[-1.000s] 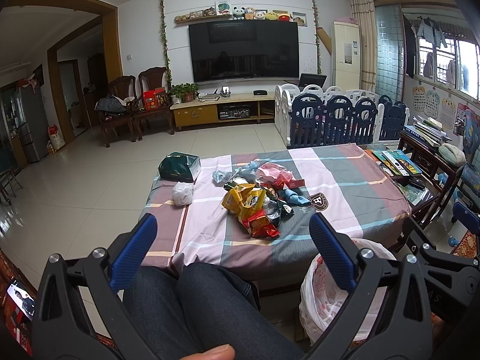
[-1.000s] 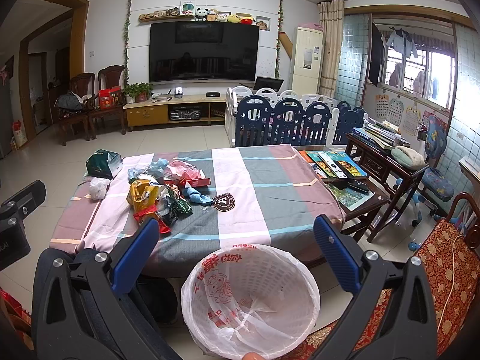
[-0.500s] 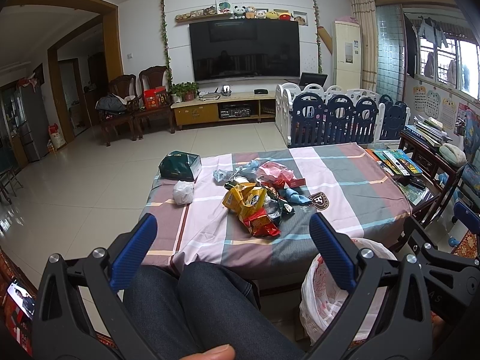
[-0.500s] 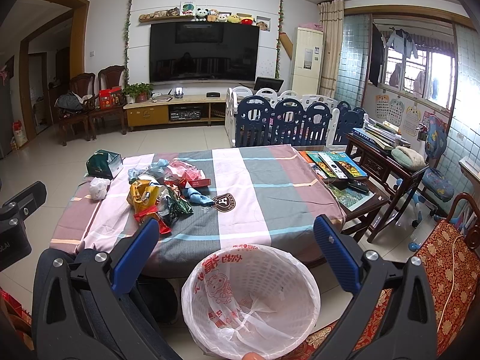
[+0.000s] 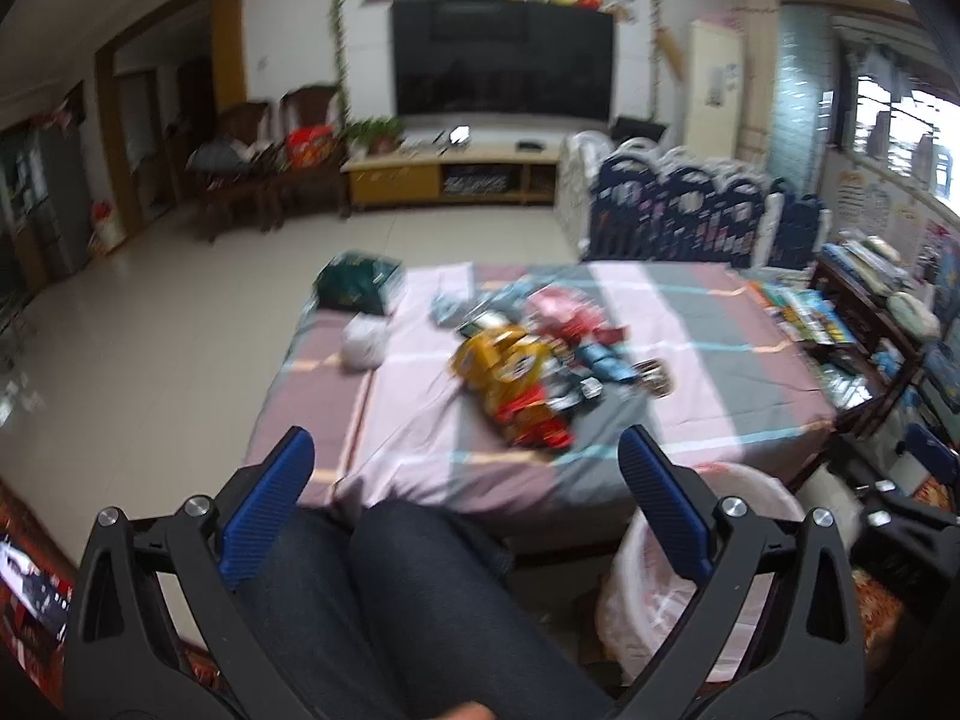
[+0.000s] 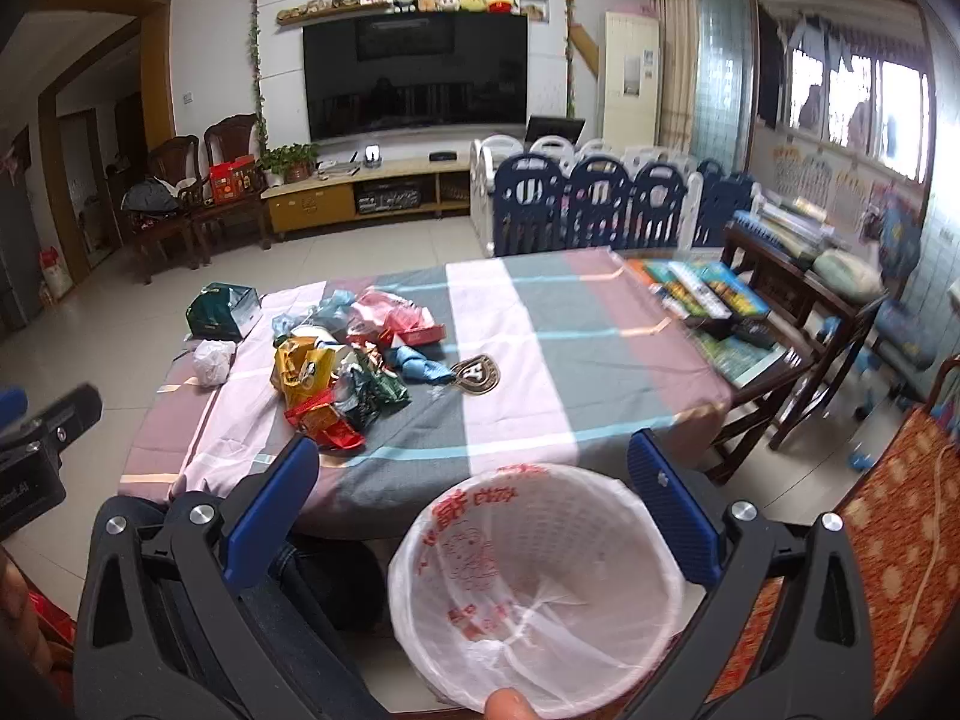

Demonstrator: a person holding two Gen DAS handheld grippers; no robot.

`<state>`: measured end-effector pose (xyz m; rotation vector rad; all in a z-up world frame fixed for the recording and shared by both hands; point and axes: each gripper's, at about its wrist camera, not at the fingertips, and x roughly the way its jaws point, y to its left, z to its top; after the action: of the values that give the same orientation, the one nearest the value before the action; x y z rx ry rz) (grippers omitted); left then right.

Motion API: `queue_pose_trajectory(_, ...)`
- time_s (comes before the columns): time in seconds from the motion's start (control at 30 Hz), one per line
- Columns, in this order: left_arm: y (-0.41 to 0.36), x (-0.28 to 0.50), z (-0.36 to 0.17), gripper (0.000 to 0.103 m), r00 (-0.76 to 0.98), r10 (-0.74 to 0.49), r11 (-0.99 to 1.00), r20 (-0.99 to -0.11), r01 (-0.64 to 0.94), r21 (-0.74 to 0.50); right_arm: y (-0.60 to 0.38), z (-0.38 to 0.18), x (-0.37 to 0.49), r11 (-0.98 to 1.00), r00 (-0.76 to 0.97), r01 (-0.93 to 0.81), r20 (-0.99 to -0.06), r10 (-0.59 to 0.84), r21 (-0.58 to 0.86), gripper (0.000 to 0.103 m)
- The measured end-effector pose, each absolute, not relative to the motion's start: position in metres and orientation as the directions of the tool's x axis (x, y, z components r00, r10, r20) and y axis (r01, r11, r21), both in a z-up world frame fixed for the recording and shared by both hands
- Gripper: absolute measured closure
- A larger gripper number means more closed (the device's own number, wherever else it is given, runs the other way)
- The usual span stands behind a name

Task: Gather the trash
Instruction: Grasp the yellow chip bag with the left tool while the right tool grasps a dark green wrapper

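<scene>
Left wrist view is blurred; the left claw (image 5: 459, 501) is seen spread wide and empty above the person's knees (image 5: 384, 588); the trash pile (image 5: 528, 366) lies beyond it on the striped surface (image 5: 708, 360), well apart. The right claw (image 6: 474, 495) is likewise released, with the lined bin (image 6: 534, 588) between its fingers, mouth tilted toward the camera. The trash pile (image 6: 348, 360) is stretched from the surface's near edge toward the far side; beside the pile are found a white wad (image 6: 211, 360), a green box (image 6: 223, 312) and a badge (image 6: 475, 373).
</scene>
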<state>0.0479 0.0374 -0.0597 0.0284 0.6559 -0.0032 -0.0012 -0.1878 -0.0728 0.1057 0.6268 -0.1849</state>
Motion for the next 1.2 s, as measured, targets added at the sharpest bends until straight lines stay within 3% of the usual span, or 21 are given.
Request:
queue_pose_trajectory(0.17,0.076,0.08,-0.091,0.002,0.759,0.038,0.999,-0.649,-0.054,-0.005,-0.194,-0.119,0.049,0.976,0.747,0.177,-0.663,-0.053,0.122,0.003)
queue_pose_trajectory(0.23,0.091,0.094,-0.103,0.003,0.742,0.023,0.997,-0.67,-0.069,-0.042,-0.19,-0.135,0.069,0.978,0.742,0.148,-0.671,-0.011,0.148,0.008)
queue_pose_trajectory(0.27,0.098,0.1,-0.109,0.005,0.732,0.021,0.995,-0.681,-0.082,-0.058,-0.185,-0.142,0.082,0.981,0.736,0.132,-0.678,-0.001,0.142,0.015)
queue_pose_trajectory(0.4,0.124,0.125,-0.136,0.028,0.678,0.039,0.988,-0.734,-0.134,-0.072,-0.159,-0.169,0.133,0.989,0.698,0.066,-0.715,0.048,0.13,0.036)
queue_pose_trajectory(0.43,0.129,0.13,-0.145,0.03,0.663,0.039,0.986,-0.747,-0.145,-0.077,-0.151,-0.176,0.149,0.989,0.691,0.04,-0.719,0.074,0.139,0.036)
queue_pose_trajectory(0.63,0.154,0.152,-0.182,0.026,0.597,0.014,0.973,-0.802,-0.193,-0.127,-0.121,-0.216,0.243,0.998,0.63,0.022,-0.775,0.037,0.065,0.036)
queue_pose_trajectory(0.77,0.158,0.168,-0.196,0.019,0.589,-0.005,0.969,-0.808,-0.197,-0.15,-0.131,-0.25,0.287,0.986,0.553,0.062,-0.827,0.097,0.157,0.037)
queue_pose_trajectory(0.87,0.154,0.188,-0.199,0.017,0.586,-0.05,0.963,-0.809,-0.186,-0.194,-0.13,-0.263,0.298,0.973,0.526,0.024,-0.831,0.181,0.228,0.069)
queue_pose_trajectory(0.9,0.152,0.196,-0.2,0.017,0.591,-0.059,0.962,-0.805,-0.181,-0.203,-0.13,-0.263,0.297,0.971,0.531,0.014,-0.825,0.195,0.238,0.075)
queue_pose_trajectory(1.2,0.073,0.286,-0.208,0.016,0.546,-0.203,0.967,-0.813,-0.018,-0.254,-0.158,-0.227,0.261,0.962,0.624,-0.005,-0.751,0.217,0.274,0.077)
